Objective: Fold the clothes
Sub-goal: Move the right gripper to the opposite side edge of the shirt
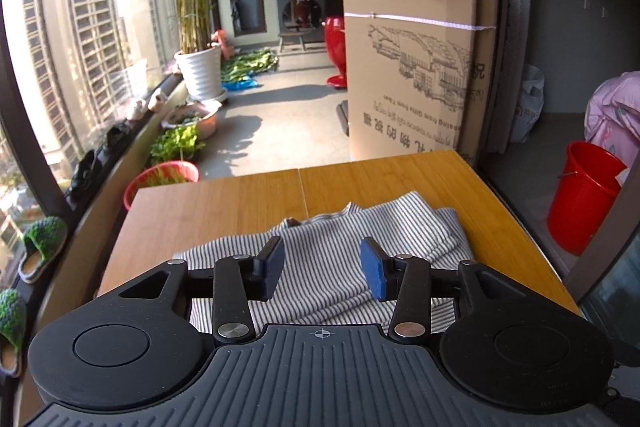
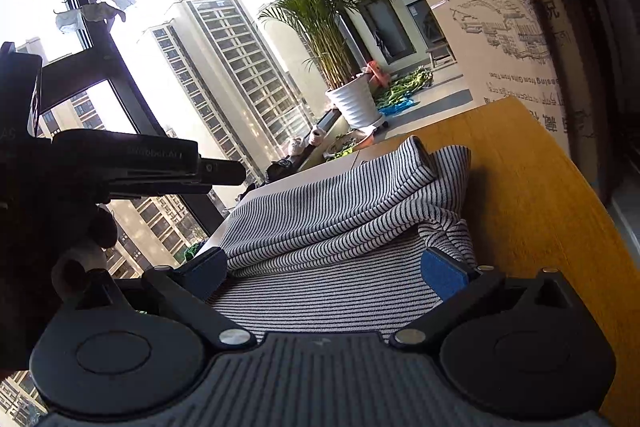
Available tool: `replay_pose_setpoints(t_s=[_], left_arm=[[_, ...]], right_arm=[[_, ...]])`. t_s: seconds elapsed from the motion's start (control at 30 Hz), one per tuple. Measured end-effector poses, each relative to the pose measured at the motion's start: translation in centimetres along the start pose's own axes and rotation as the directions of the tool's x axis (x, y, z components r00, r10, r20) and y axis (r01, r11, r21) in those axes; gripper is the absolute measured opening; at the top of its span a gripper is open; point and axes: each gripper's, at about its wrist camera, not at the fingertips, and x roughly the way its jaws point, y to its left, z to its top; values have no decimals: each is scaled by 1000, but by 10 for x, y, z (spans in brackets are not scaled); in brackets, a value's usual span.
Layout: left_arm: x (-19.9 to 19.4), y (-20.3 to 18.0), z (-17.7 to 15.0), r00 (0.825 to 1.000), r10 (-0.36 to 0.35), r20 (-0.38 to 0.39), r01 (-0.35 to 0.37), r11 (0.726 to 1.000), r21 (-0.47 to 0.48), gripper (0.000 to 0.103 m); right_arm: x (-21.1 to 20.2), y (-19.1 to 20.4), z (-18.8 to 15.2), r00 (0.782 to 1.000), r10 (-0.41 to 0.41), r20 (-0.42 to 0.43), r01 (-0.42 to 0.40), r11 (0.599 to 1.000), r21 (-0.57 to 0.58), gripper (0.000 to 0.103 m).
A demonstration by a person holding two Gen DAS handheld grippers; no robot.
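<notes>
A striped garment (image 1: 340, 247) in thin dark and white lines lies on the wooden surface (image 1: 224, 211), toward its near side. It is partly folded: one layer lies flat, and a rumpled upper fold (image 2: 332, 203) rests across it with soft creases.

Left black two-finger tool (image 1: 322, 273): blue pads parted, nothing gripped, tilted downward. Right black two-finger tool (image 2: 324, 275): blue pads spread wide, empty.

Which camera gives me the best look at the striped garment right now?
The left wrist view: the striped garment lies whole on the wooden table, folded layers and far edges visible. The right wrist view sits low and close, showing only a bunched fold filling the frame.
</notes>
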Motion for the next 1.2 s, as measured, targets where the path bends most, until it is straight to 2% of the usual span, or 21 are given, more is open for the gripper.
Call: replay_pose_setpoints(t_s=[0.07, 0.13, 0.2, 0.27, 0.37, 0.43, 0.53, 0.63, 0.73, 0.8, 0.9, 0.93, 0.97, 1.0, 1.03, 1.07, 1.2], left_arm=[[12, 14, -22, 999, 4, -32, -6, 998, -58, 53], [21, 20, -39, 999, 10, -46, -13, 997, -70, 58], [26, 20, -52, 999, 9, -34, -10, 999, -47, 75], [28, 18, -64, 1000, 3, -9, -3, 1000, -24, 84], [30, 26, -78, 1000, -14, 20, 16, 997, -76, 92], [36, 36, -86, 999, -45, -5, 44, 991, -126, 95], [36, 39, -90, 997, -73, 5, 73, 990, -122, 98], [37, 41, -91, 995, -98, 3, 98, 987, -124, 102], [36, 45, -93, 992, -124, 13, 125, 982, -142, 103], [34, 50, -94, 989, -142, 33, 146, 974, -175, 103], [35, 57, -95, 984, -171, 51, 178, 960, -216, 103], [35, 57, -95, 983, -174, 54, 181, 959, -218, 103], [35, 57, -95, 984, -172, 53, 180, 960, -217, 103], [35, 56, -95, 984, -170, 52, 178, 961, -214, 103], [35, 55, -95, 984, -168, 51, 175, 962, -211, 103], [35, 55, -95, 984, -170, 52, 178, 961, -213, 103], [34, 58, -97, 981, -183, 62, 192, 954, -229, 103]], right_arm=[[7, -1, -2, 999, 13, -31, -12, 1000, 11, 103], [15, -2, -6, 997, 17, -70, -16, 1000, 14, 103], [23, 0, -11, 994, 7, -109, -7, 1000, -3, 103], [30, 1, -12, 988, 9, -156, -11, 1000, -8, 103], [31, 4, -12, 983, 3, -184, -9, 999, -32, 103], [35, 11, -11, 975, -23, -220, 2, 995, -96, 103], [41, 22, -10, 963, -71, -260, 24, 983, -181, 103], [45, 36, -12, 945, -119, -306, 17, 949, -316, 103], [35, 33, -5, 950, -115, -289, 13, 943, -334, 99], [21, 34, 8, 967, -149, -207, 62, 924, -376, 99], [17, 42, 32, 967, -239, -88, 171, 866, -470, 97], [22, 44, 42, 961, -268, -62, 205, 848, -489, 92], [29, 46, 52, 960, -276, -46, 219, 843, -491, 81], [39, 44, 61, 958, -281, -52, 224, 850, -476, 75], [49, 42, 70, 956, -287, -58, 229, 857, -461, 61], [64, 37, 77, 951, -302, -70, 243, 867, -436, 52], [120, 7, 84, 908, -405, -112, 351, 878, -326, 52]])
